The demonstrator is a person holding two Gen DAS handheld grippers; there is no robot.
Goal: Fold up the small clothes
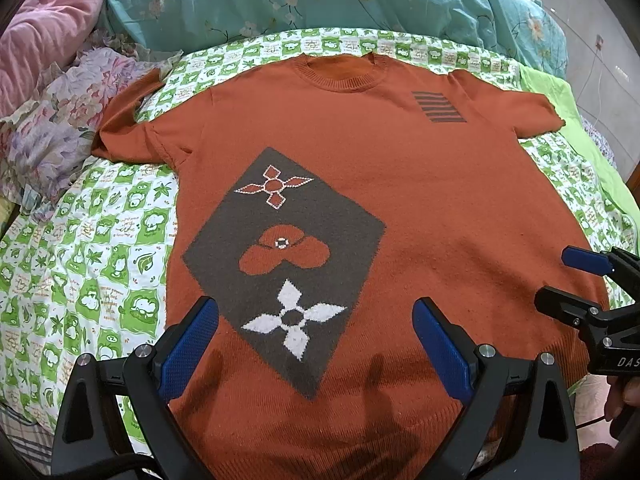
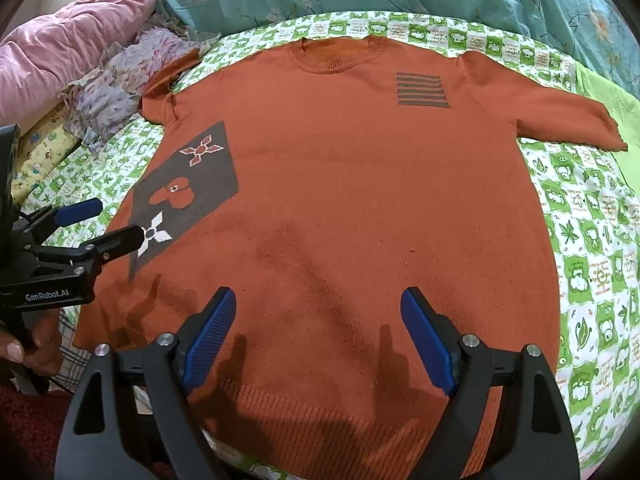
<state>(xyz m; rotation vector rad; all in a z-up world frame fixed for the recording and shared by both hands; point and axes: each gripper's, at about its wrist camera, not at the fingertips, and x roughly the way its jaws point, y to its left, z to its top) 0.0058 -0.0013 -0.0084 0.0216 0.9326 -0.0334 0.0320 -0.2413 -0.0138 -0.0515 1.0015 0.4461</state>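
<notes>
Pink quilt (image 1: pixel 44 36) at far left; left gripper (image 1: pixel 316 332) spread wide, empty, over the hem of the sweater (image 1: pixel 360 184), which lies flat, front up, on the green sheet (image 1: pixel 80 240); right gripper (image 2: pixel 318 320) likewise wide, seemingly just above the knit

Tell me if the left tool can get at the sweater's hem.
Probably yes: the left tool hangs open just above the ribbed hem of the flat rust-orange knitted sweater, nothing between them.

Orange sweater (image 1: pixel 360 184) flat on checkered sheet (image 1: pixel 80 264)
</notes>
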